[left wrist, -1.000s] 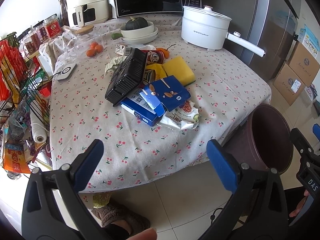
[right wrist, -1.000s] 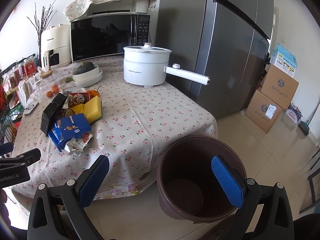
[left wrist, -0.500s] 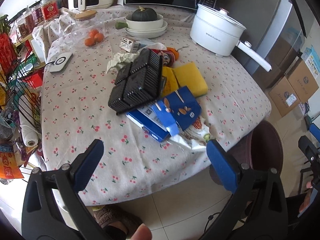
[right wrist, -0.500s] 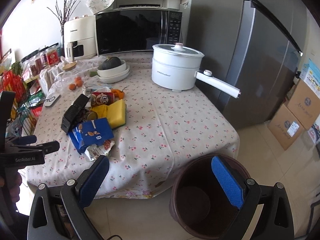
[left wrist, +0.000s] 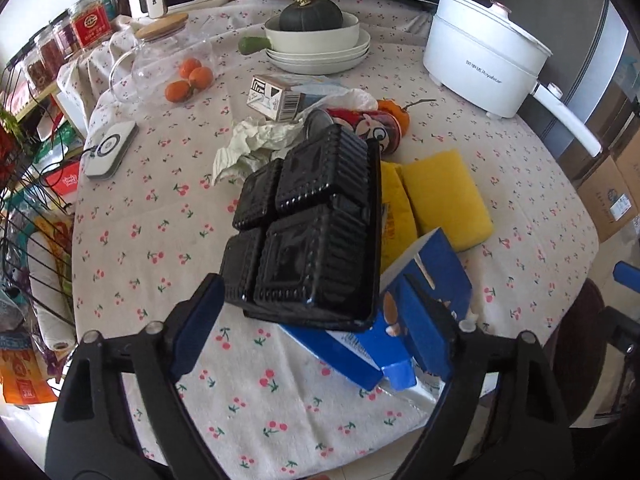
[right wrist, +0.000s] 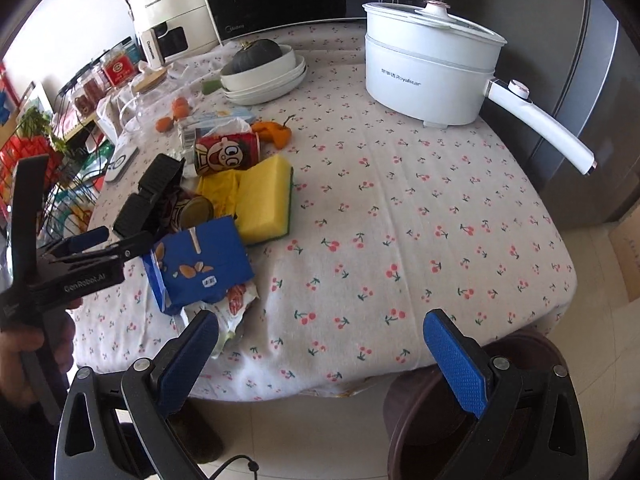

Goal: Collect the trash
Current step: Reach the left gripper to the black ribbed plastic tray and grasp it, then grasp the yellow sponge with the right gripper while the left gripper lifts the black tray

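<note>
A black plastic tray lies tilted on a blue carton in the middle of the cherry-print table. My left gripper hovers just over their near edges; its jaws are closing, with tray and carton between them, and the pads do not press on either. A crumpled tissue, a red can, a yellow packet and a yellow sponge lie behind. My right gripper is open and empty above the table's front edge, beside a snack wrapper. A brown bin stands on the floor below.
A white electric pot, stacked bowls holding a dark squash, oranges and a white pad stand around the back. A wire rack flanks the table's left. A steel fridge rises to the right.
Both grippers have moved in toward the table. The left one now sits low over the tray and carton with narrower jaws. The right view swung from the bin up to the tabletop.
</note>
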`<state>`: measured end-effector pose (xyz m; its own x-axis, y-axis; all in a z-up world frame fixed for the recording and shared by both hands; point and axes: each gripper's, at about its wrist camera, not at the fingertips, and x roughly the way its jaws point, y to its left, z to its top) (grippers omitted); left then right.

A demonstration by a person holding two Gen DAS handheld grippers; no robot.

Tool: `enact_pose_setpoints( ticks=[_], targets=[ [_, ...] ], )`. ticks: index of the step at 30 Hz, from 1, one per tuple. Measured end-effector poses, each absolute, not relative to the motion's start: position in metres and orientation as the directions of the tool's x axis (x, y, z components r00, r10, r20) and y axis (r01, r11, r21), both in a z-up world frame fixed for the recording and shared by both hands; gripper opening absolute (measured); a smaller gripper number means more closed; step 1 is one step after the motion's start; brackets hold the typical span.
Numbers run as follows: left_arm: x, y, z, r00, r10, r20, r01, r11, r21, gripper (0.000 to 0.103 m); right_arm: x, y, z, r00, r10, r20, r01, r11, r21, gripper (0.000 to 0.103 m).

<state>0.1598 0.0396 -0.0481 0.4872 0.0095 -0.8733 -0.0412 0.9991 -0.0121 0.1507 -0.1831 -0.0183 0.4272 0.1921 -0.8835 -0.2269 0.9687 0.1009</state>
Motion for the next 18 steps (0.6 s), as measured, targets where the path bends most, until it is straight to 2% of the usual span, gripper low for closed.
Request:
enact_pose_setpoints(
  ticks=[3, 5, 7, 12, 13, 14, 18],
  targets=[
    [0.168, 0.04, -0.055, 0.464, 0.037, -0.885, -0.046, 0.999, 0.018, 0.07, 0.169, -0.186, -0.02, 0.414, 0.217, -0.884, -0.208, 0.968, 0.14, 0.103],
    [0.169, 0.043, -0.056, 0.467, 0.059, -0.882, -0.057, 0.998, 0.037, 0.067, 0.179, -0.184, -0.026, 0.394, 0.241, -0.887, -0.205, 0.964, 0.171, 0.103],
    [0.167, 0.046, -0.05, 0.486, 0.064, -0.872, -0.059, 0.997, 0.04, 0.059, 0.189, -0.182, -0.034, 0.366, 0.267, -0.892, -0.197, 0.958, 0.206, 0.103],
    [0.161, 0.067, -0.037, 0.512, 0.045, -0.858, -0.101, 0.995, -0.009, 0.054, 0.211, -0.173, -0.059, 0.336, 0.267, -0.903, -0.167, 0.961, 0.222, 0.103],
    [0.16, 0.073, -0.036, 0.517, 0.043, -0.855, -0.115, 0.993, -0.019, 0.049, 0.215, -0.171, -0.063, 0.335, 0.265, -0.904, -0.16, 0.962, 0.222, 0.103],
    [0.16, 0.078, -0.035, 0.517, 0.045, -0.855, -0.124, 0.992, -0.023, 0.038, 0.219, -0.17, -0.067, 0.334, 0.268, -0.904, -0.153, 0.961, 0.228, 0.103],
    [0.154, 0.1, -0.031, 0.532, 0.021, -0.847, -0.16, 0.984, -0.076, 0.034, 0.234, -0.163, -0.079, 0.336, 0.299, -0.893, -0.128, 0.954, 0.271, 0.097]
  ],
)
